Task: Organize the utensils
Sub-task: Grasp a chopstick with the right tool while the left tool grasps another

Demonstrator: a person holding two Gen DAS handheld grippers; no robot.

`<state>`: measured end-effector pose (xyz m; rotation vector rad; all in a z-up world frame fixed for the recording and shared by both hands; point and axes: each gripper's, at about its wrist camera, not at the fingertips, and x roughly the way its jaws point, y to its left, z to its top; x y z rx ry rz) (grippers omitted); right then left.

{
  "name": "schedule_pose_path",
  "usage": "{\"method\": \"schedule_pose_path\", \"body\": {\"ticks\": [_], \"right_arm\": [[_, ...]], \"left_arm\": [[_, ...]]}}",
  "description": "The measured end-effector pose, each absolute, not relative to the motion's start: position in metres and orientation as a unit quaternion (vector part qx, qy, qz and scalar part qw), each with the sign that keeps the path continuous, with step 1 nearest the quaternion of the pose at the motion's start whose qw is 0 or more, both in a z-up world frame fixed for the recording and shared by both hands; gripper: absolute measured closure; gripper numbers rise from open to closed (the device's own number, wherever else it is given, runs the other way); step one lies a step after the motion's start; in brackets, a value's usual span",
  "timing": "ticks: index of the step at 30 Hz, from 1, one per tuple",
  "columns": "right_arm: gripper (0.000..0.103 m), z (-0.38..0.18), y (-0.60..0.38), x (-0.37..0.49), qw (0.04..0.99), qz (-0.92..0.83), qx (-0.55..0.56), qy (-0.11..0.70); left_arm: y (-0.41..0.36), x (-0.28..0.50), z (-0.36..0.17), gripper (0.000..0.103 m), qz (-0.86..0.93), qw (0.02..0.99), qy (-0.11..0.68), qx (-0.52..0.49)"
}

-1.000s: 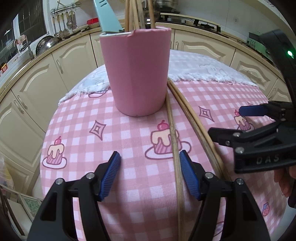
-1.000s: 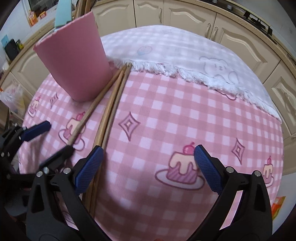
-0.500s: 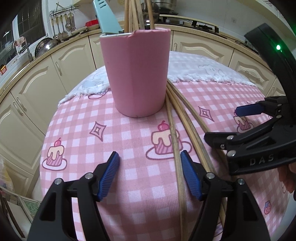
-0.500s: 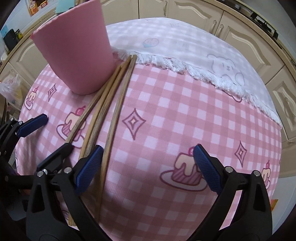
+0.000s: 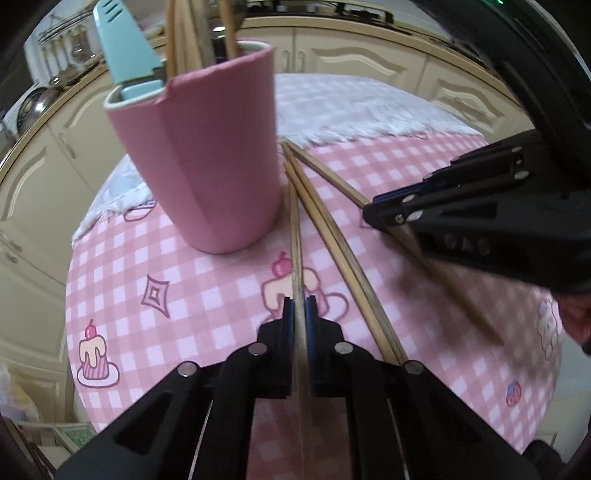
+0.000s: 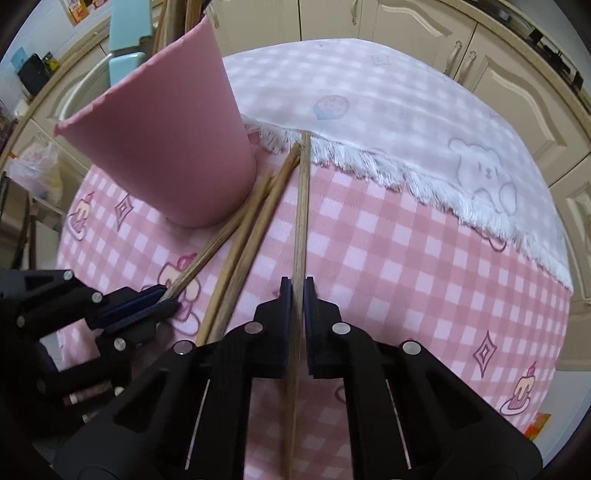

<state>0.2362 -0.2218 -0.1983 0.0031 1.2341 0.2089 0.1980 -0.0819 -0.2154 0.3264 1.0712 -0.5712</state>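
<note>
Left gripper [image 5: 299, 303] jaws clamp one chopstick [image 5: 295, 236]; right gripper [image 6: 297, 286] jaws clamp another chopstick [image 6: 303, 206] beside the pink cup [image 5: 207, 155] on the desk [image 5: 207, 280].

Round table [image 5: 110, 280] w/ pink check cloth; on it pink cup [image 5: 207, 155], white fringed cloth [image 6: 369, 110], loose chopsticks [image 6: 243, 236]

A home kitchen: cream cabinets [image 6: 517, 85], gas hob [image 5: 332, 7], hanging ladles [image 5: 62, 48], checked tablecloth [image 6: 406, 258].

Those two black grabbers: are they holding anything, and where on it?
Yes. Each grips one wooden chopstick partway along its length: the left gripper holds the chopstick nearest the pink cup, and the right gripper holds the outermost chopstick.
</note>
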Motion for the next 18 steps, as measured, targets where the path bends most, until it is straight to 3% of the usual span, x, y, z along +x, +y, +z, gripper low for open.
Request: {"method": "schedule_pose_path", "body": {"ticks": [18], "right_arm": [[0.097,-0.139,-0.297,0.154,0.877,0.142,0.176,0.425]], "left_arm": [[-0.031,0.126,-0.182,0.098,-0.266,0.854,0.44,0.082]]}}
